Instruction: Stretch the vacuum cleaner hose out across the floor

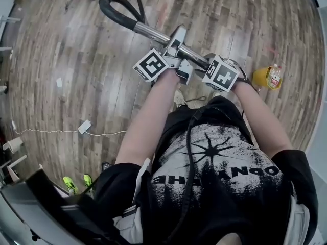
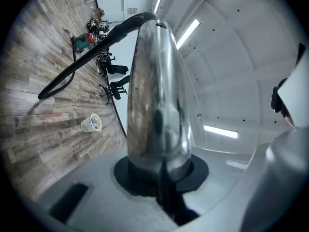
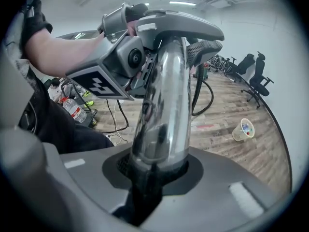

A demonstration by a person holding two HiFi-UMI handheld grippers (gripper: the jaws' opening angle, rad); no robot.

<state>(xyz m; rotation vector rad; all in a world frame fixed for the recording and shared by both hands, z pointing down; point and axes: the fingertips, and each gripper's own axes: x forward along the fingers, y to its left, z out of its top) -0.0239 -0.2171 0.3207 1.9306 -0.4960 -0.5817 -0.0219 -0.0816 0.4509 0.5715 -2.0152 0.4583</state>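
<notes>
On the wooden floor [image 1: 61, 60]: a black vacuum hose [image 1: 115, 11] loops away from the person. In the left gripper view it runs in a long curve over the planks toward a small red and green object by the far wall, too small to identify.
Metal tube [image 1: 153, 33]: shiny and straight, joined to the near end of the hose. It is held above the floor and slants across the middle of the head view.
Black grip [image 3: 205, 47]: ribbed piece at the far end of the tube, where the hose begins.
Left gripper [image 1: 171, 50]: on the tube, nearer the hose end. Its jaws are narrow and clamped on the metal tube, which rises from between them in its own view.
Right gripper [image 1: 207, 65]: on the same tube, just beside the left gripper on the side nearer the person. Its jaws are narrow and closed on the tube.
Pale cup [image 3: 243, 129]: on the floor, apart from the hose, with something coloured inside.
Yellow object [image 1: 261, 78]: on the floor at the person's right.
Water bottle [image 1: 276, 75]: clear with a red label, just beside the yellow object.
White adapter [image 1: 85, 126]: on the floor at the left, with a thin white cable trailing from it.
Green shoes [image 1: 76, 184]: a pair, at the lower left of the head view.
Office chairs [image 3: 256, 76]: black, standing along the far wall.
</notes>
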